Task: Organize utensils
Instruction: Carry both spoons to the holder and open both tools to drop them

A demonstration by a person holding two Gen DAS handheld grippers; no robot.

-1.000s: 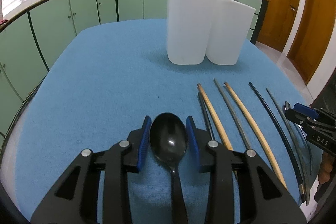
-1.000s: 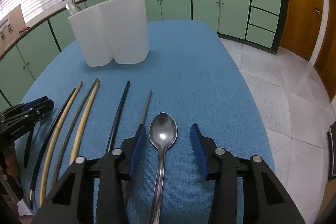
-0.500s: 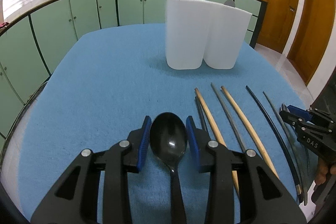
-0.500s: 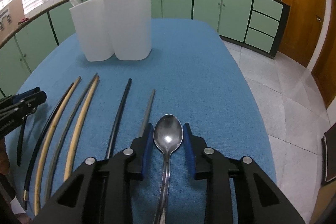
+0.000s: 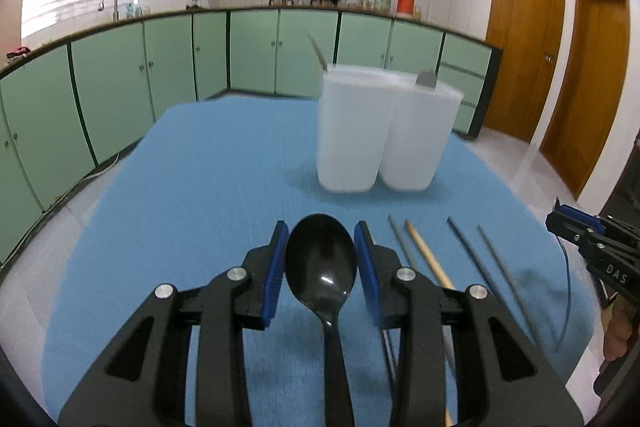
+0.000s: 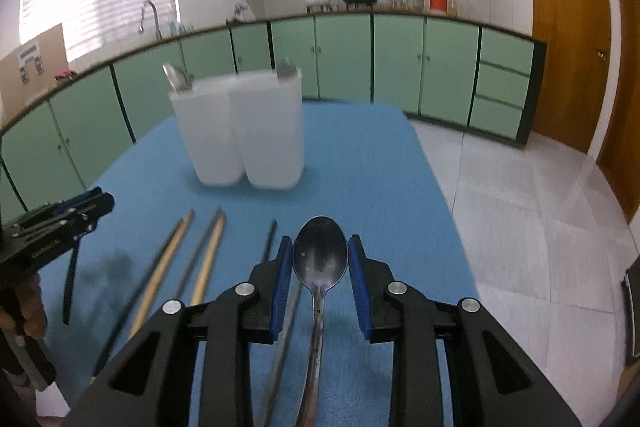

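Green cabinets are ringing the room, and the blue counter (image 5: pixel 208 179) is carrying everything I am working with. I am holding two spoons at once. My left gripper (image 5: pixel 321 259) is clenching a black spoon (image 5: pixel 321 259), the jaws pressing on either side of its bowl, handle running back under the tool. My right gripper (image 6: pixel 319 261) is clenching a metal spoon (image 6: pixel 320 259) the same way. Both spoons are looking lifted clear of the cloth, though I cannot be certain of the gap.

At the far side of the counter the white holder (image 5: pixel 384 139) is standing upright, two tubs side by side and touching. Some cutlery is already poking out of its top (image 6: pixel 178 79). Near me, between the grippers, the chopsticks (image 6: pixel 208 263) are lying in a loose row, some tan and some dark, waiting for their turn.

So I judge the step in hand to be the carry: spoons grasped, heading for the holder. Next I am needing to bring each one over a tub, tip it until the handle is pointing down, and release only when it is inside the rim. Both hands are converging on a narrow target, so I am planning to go one at a time and avoid knocking the holder over.
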